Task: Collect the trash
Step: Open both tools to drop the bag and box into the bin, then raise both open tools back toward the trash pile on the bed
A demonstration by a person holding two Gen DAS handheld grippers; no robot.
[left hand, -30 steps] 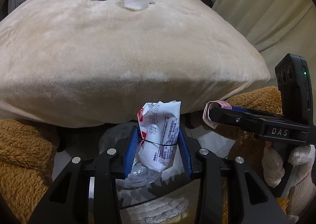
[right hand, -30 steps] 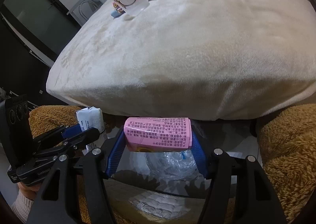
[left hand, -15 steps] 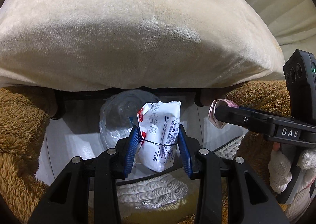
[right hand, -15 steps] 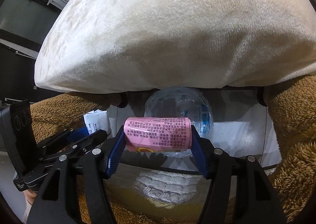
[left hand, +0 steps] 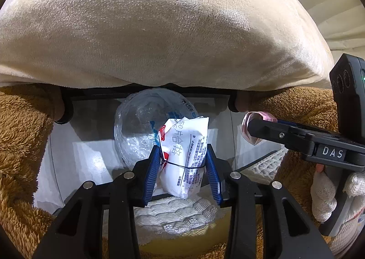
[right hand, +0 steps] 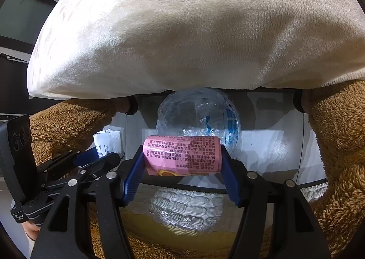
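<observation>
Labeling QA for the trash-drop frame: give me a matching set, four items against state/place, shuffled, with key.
Items:
1. white wrapper
2. pink packet
3. clear plastic bag
4. cream blanket

States:
A. lying loose in the white bin below both tools
B. clamped in the left tool
C. draped over the surface above the bin
D. clamped in the right tool

Pairs: 1-B, 2-D, 3-A, 4-C
</observation>
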